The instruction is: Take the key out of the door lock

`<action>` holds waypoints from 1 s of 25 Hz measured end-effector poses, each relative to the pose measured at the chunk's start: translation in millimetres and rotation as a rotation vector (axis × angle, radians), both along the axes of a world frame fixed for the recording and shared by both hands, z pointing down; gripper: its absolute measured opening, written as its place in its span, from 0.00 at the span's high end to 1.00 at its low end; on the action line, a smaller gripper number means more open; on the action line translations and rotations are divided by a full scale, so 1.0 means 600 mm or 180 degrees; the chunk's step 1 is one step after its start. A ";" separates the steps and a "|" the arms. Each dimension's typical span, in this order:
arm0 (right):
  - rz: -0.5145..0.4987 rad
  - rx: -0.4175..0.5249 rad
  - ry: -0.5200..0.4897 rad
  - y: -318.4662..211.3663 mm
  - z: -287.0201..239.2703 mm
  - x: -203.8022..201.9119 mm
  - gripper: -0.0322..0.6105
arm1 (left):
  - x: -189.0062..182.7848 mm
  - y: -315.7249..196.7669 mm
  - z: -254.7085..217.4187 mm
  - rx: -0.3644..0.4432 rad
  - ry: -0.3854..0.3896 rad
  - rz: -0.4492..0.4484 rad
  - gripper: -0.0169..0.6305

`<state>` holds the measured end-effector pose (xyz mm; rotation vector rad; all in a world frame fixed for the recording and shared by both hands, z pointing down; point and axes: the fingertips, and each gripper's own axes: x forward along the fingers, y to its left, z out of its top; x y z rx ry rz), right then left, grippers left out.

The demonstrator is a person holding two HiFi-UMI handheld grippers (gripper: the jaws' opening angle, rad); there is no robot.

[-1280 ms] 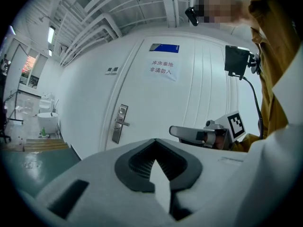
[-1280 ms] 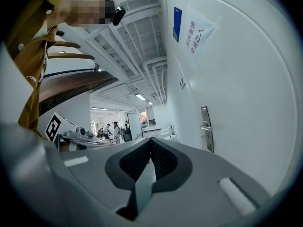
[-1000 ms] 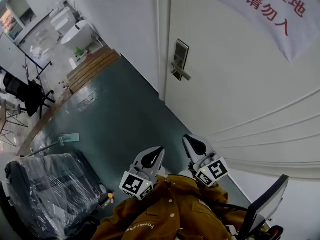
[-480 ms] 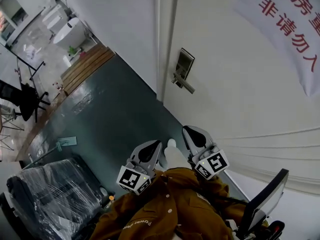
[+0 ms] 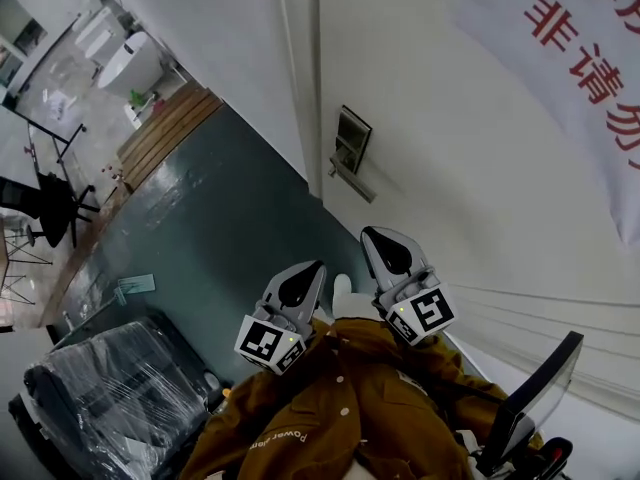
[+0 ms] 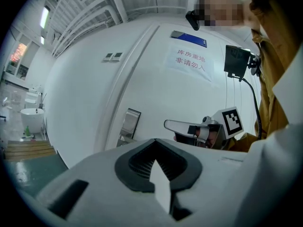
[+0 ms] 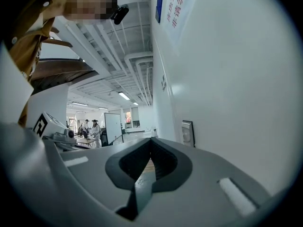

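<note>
Currently the key is too small to make out; it should sit in the lock plate (image 5: 350, 140) on the door (image 5: 480, 218), by the lever handle (image 5: 355, 182). Judged light, rigid, smooth metal: pinch the flat bow and pull straight out. Left gripper (image 5: 303, 280) and right gripper (image 5: 387, 251) hang well below the lock plate, jaws pressed together, holding nothing.

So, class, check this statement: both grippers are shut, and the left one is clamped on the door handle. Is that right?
Not quite. Both grippers are shut, but the left gripper holds nothing. It hangs low by the person's chest, beside the right gripper and well apart from the door handle. The head view shows this.
</note>
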<state>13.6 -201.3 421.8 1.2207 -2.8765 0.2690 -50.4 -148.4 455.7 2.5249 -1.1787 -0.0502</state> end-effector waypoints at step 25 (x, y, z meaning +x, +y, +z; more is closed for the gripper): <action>0.3129 0.0642 0.0982 -0.104 -0.079 0.191 0.95 | -0.007 -0.099 0.016 -0.0090 0.0126 0.0471 0.98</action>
